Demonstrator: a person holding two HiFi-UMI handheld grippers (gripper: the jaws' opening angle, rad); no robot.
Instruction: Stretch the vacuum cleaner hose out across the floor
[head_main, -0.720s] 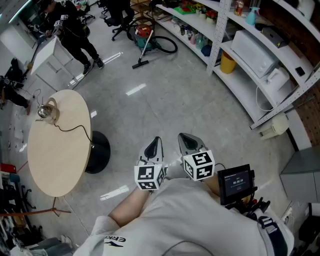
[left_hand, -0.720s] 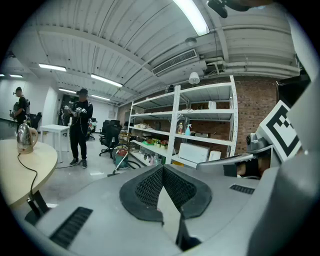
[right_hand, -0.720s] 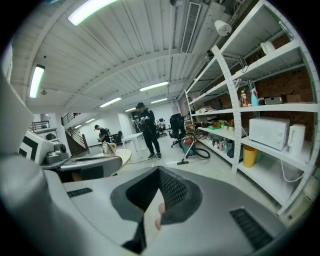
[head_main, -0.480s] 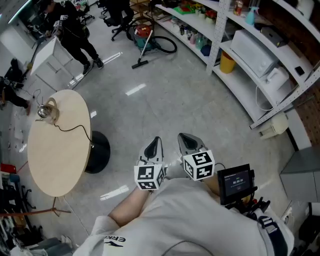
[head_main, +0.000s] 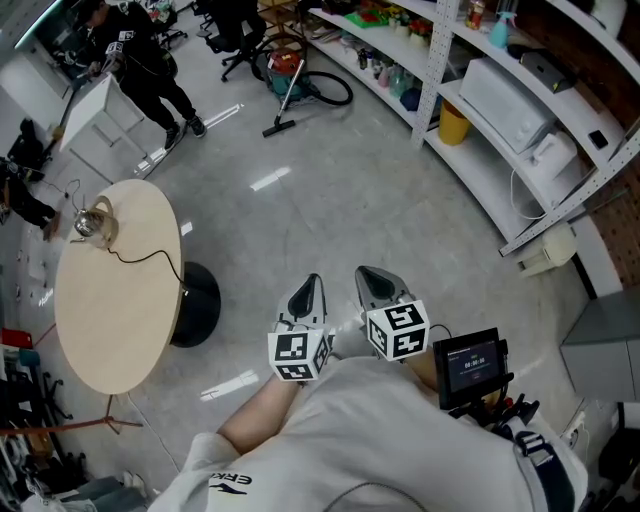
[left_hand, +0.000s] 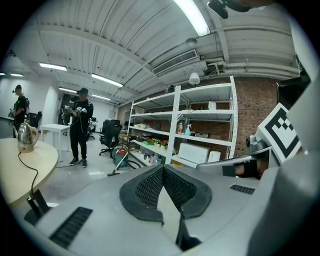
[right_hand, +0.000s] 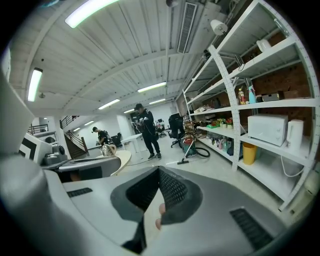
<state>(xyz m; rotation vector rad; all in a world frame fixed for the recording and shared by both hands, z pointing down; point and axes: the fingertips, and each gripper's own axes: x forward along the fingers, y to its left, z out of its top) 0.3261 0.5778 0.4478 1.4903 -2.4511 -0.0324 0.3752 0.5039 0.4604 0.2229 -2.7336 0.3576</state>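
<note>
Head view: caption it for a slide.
Left gripper and right gripper shut, empty; vacuum cleaner lies far off beside the shelves.

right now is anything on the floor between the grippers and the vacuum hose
Nothing visible does. Bare floor runs from the left gripper and right gripper to the vacuum hose far ahead. The round table stands left of that path, the shelving right of it.
</note>
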